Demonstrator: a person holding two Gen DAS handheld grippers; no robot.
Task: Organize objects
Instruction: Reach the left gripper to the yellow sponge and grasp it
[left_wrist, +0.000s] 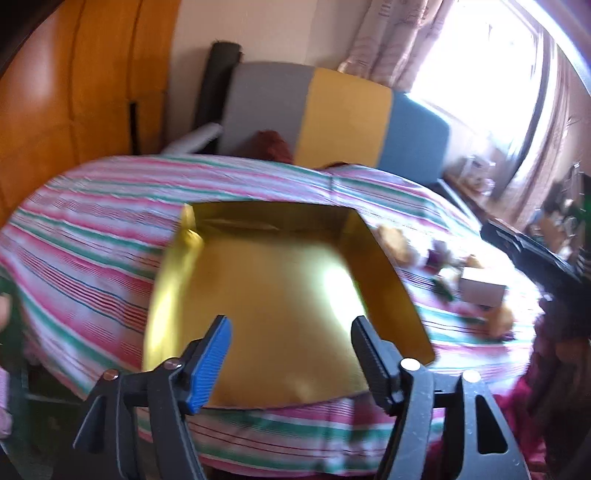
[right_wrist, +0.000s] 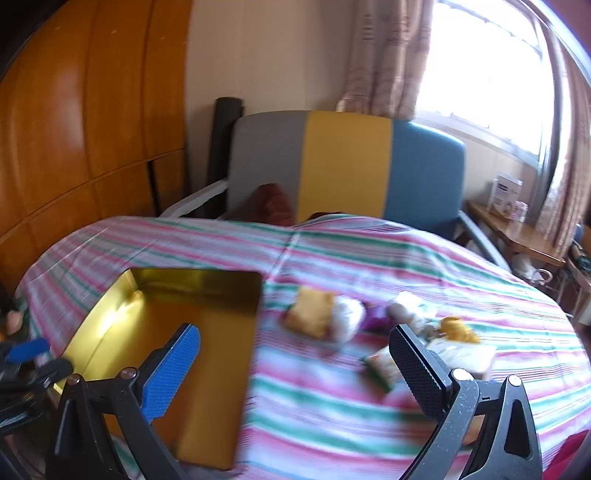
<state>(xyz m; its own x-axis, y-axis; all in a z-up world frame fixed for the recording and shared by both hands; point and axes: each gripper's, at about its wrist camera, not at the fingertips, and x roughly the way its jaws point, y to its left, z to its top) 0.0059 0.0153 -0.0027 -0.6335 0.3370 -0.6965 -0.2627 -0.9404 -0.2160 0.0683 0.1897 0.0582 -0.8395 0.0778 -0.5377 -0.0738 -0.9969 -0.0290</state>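
Both grippers wide open & empty over the table, nothing picked yet.

Left gripper (left_wrist: 291, 354) hangs above the empty gold tray (left_wrist: 258, 295), gripping nothing; right gripper (right_wrist: 295, 369) gapes w/ nothing held, short of the items. Small blurry objects (right_wrist: 380, 328) lie loose on the striped cloth (right_wrist: 332, 251), right of the tray. Looks like the start: next, right needs to drop onto one piece, close, carry it to the tray.

A shallow gold tray (right_wrist: 110, 317) lies open and flat on the striped surface (right_wrist: 332, 251), nothing inside it. To its right lies a loose cluster: a yellow packet (right_wrist: 310, 312) nearest, a white wrapped bundle (right_wrist: 347, 317) touching that, a green-edged packet (right_wrist: 380, 365) and a white box (left_wrist: 482, 291) farther out.
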